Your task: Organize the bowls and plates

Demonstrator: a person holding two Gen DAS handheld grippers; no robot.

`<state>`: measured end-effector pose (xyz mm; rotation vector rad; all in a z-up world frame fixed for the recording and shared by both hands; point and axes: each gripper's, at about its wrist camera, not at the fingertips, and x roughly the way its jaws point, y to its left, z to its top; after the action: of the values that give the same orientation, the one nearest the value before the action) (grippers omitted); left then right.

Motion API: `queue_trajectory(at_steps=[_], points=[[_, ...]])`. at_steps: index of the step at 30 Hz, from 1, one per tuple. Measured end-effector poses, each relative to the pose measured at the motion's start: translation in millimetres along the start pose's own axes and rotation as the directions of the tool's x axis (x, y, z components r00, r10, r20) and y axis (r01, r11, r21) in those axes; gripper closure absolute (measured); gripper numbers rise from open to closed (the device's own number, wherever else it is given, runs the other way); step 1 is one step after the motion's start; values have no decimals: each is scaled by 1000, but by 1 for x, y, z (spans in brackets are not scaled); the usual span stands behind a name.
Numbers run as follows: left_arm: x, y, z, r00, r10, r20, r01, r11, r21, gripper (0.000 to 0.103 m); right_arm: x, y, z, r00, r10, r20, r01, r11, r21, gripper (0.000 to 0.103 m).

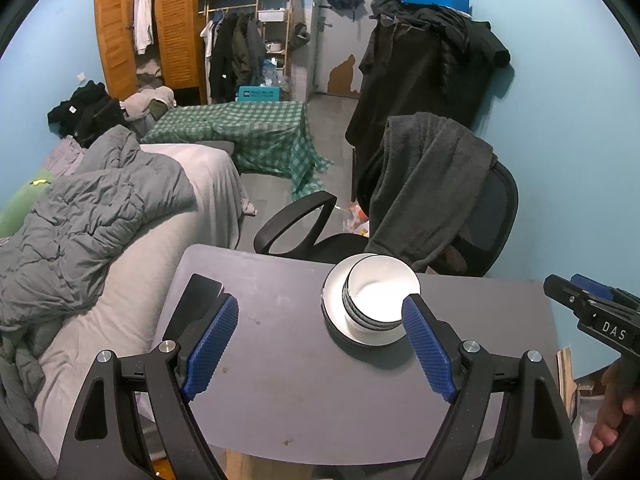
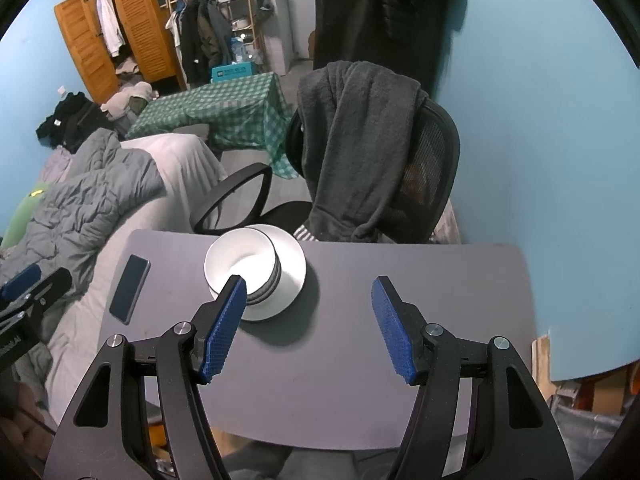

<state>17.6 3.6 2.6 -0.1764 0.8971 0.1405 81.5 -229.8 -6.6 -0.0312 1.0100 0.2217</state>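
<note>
Bed: far left, grey quilt rumpled on top, running alongside the worktop's left edge.

Phone: dark slab, lying flat near the left edge of the worktop; in the left wrist view partly hidden behind a blue finger.

Worktop: grey, matte, with a few small marks.

Left gripper: raised over the near-left part of the worktop, fingers spread wide and released, nothing between them. Its right-hand finger overlaps the bowl stack in view; contact cannot be told.

Plates: white, stacked, on the worktop toward its far edge, in front of the chair.

Bowls: white inside, dark-banded outside, nested in a stack and standing on the plates, set off-centre toward the plates' left side in the right wrist view.

Right gripper: raised over the near-middle of the worktop, fingers wide apart and released, holding nothing. Its left-hand finger overlaps the near rim of the bowls in view.

Office chair: black mesh, beyond the worktop's far edge, a dark grey garment draped over its back.
</note>
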Motion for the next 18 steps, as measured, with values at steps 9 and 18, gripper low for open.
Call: queue_trajectory(at_steps=[9,18], points=[[1,8,2,1000,-10,-17,10,1000,-13,18,1,0,2,1000,1,-2,-1,1000,0,39],[2,12,5,1000,-1,-12,1,1000,0,18,2,3,3,1000,1,2,-1,1000,-4,39]])
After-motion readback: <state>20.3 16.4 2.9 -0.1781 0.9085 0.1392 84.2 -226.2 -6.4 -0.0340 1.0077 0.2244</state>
